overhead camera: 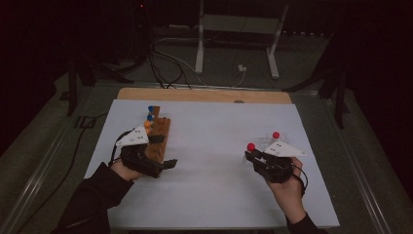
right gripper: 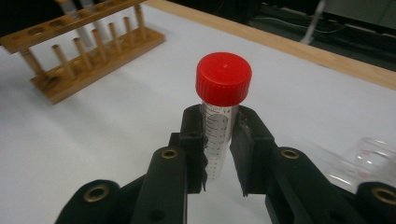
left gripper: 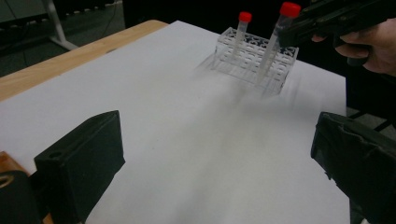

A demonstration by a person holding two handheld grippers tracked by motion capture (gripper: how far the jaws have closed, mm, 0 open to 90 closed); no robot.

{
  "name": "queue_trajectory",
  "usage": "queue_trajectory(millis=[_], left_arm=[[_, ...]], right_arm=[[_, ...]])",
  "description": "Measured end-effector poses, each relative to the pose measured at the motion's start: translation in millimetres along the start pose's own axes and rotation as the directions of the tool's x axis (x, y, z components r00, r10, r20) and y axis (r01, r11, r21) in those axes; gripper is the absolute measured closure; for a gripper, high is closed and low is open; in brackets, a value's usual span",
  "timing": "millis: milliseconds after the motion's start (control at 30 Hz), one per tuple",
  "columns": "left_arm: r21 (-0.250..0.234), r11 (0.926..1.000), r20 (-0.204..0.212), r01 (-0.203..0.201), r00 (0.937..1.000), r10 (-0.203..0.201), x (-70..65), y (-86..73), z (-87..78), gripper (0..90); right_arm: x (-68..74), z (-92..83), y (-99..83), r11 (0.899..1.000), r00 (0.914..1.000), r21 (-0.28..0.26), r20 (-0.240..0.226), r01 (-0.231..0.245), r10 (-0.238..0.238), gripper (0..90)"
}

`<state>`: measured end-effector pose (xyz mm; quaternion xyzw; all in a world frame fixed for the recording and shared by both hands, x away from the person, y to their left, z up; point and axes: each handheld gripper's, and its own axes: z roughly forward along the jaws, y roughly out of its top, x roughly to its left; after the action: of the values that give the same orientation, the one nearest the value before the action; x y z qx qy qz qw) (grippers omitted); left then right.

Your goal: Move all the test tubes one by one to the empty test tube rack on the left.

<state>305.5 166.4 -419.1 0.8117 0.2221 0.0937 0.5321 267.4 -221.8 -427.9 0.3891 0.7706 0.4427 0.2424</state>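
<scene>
Now we are seeing the right gripper (right gripper: 218,140) clamping one red-capped tube (right gripper: 220,102) above open white table (overhead camera: 214,161) – a second tube (left gripper: 242,29) is standing in the clear rack (left gripper: 254,58); left gripper (left gripper: 215,163) jaws are gaping apart.

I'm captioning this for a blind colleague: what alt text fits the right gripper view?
The right gripper clamps a clear, graduated tube with a red cap, held upright above a white table. A wooden tube rack stands beyond at upper left.

Black left gripper (overhead camera: 146,163) and right gripper (overhead camera: 265,163), each topped by a pale three-cornered plate, brass-ringed screw holes along blocky black jaws, thin black cables trailing; dark long sleeves.
</scene>
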Motion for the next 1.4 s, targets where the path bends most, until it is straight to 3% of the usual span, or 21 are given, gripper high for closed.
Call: queue_trajectory(millis=[267, 667, 1033, 1400], left_arm=[[0.005, 0.9997, 0.042, -0.026, 0.9988, 0.025, -10.4, 8.5, 15.3, 3.9], [0.001, 0.9987, 0.119, -0.051, 0.9916, 0.051, -27.2, 19.1, 42.4, 7.9], [-0.030, 0.9974, 0.169, -0.066, 0.9831, 0.070, -39.9, 30.0, 68.2, 24.5], [-0.058, 0.9949, 0.195, -0.083, 0.9764, 0.093, -51.2, 39.9, 89.2, 45.6]], right_arm=[[19.5, 11.3, -0.3, 0.999, 0.9976, 0.024, -0.062, 0.033, -0.031, 74.2], [41.6, 20.1, 0.7, 0.996, 0.9896, 0.039, -0.125, 0.076, -0.071, 74.2], [54.7, 24.2, 3.7, 0.995, 0.9833, 0.035, -0.158, 0.098, -0.092, 74.2], [56.9, 22.7, 6.1, 0.994, 0.9819, 0.027, -0.163, 0.103, -0.097, 74.2]])
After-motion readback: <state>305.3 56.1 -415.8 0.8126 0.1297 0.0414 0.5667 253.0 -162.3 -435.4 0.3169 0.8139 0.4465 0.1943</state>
